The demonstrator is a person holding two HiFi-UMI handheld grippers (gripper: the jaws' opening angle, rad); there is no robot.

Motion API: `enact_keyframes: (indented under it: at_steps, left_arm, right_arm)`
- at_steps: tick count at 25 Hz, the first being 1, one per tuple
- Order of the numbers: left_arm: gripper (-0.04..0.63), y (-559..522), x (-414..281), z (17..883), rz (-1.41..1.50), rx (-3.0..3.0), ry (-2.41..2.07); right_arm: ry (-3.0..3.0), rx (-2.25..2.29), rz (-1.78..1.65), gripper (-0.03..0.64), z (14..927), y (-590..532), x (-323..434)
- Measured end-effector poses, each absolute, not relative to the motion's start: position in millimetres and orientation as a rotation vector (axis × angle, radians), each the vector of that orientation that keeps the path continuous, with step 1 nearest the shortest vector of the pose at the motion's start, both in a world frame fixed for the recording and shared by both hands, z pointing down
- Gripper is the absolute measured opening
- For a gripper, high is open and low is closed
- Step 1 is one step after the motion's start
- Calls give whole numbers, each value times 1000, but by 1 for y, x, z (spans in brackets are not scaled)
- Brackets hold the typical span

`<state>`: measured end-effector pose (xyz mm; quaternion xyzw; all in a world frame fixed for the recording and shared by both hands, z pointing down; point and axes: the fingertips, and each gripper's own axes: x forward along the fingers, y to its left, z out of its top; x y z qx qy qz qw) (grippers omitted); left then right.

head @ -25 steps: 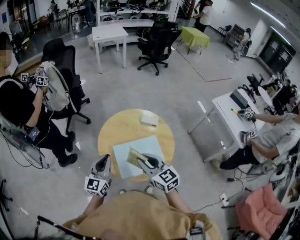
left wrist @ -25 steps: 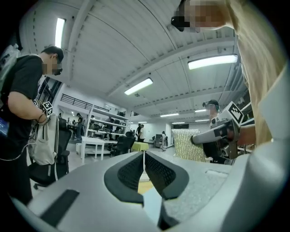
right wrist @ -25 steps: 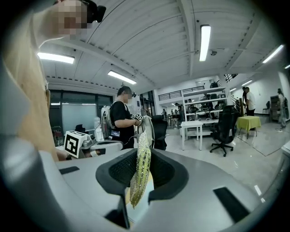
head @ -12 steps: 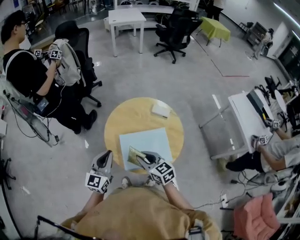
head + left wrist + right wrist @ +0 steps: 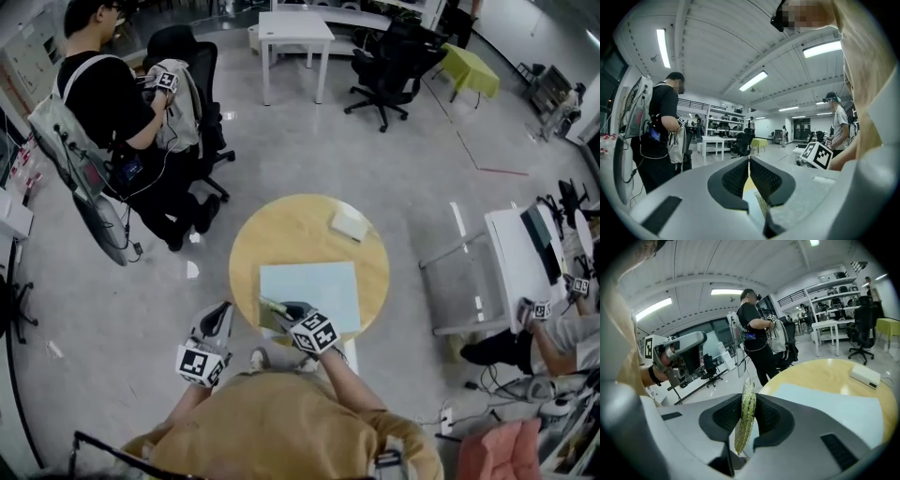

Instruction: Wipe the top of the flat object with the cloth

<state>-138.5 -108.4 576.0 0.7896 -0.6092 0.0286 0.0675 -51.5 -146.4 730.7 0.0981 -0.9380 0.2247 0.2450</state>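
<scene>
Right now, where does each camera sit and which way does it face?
Head view: on the person's head, facing steeply down at table, sheet, left gripper, right gripper, own shoulders.
Left gripper view: on the left gripper, facing along its shut, empty jaws into the room; own body at right.
Right gripper view: on the right gripper, facing along jaws shut on the cloth, over the table.
Shared: head and right gripper views both show cloth and sheet.
</scene>
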Motion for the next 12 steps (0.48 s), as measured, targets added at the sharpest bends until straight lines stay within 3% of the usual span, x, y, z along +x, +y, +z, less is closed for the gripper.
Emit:
enact_keyframes:
  at_steps: [12]
  left_arm:
    - [14,-92,-153,580,97,2273,-1951]
  right_arm:
    - [-2430,179,602,64,798,-157,-67]
